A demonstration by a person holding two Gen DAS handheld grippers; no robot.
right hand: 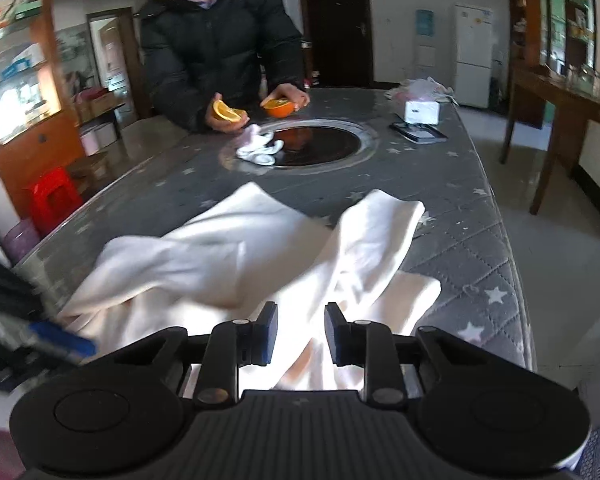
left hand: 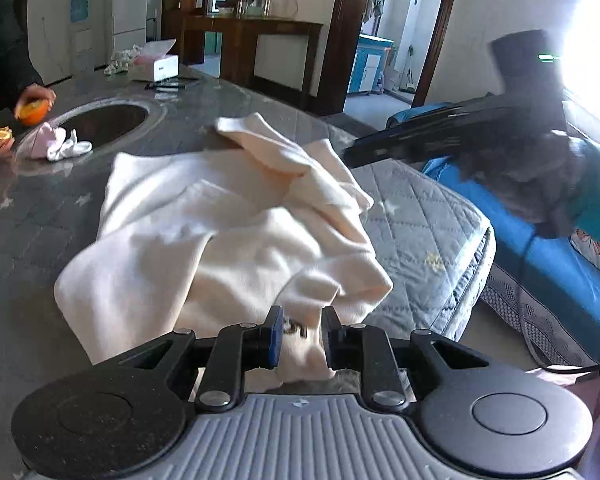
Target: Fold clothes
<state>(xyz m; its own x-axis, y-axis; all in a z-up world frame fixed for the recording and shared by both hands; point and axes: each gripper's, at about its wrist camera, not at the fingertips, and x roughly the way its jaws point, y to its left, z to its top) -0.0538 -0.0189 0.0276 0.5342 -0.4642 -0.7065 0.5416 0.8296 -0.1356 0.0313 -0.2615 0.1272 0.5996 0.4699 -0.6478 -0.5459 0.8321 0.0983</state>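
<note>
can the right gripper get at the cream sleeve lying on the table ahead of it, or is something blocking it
Probably yes. The right gripper has its jaws apart just above the cream garment, and the long sleeve lies ahead on the table with nothing lying over it or in between.

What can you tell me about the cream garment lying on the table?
The cream garment is a soft, knit-looking piece, lying rumpled and partly folded on the grey star-patterned table cover. One sleeve-like flap is thrown across the top; folds bunch toward the near edge. A dark printed mark shows near the left gripper, whose jaws have fabric between them. In the right wrist view, the right gripper sits just over the cloth, jaws parted.
</note>
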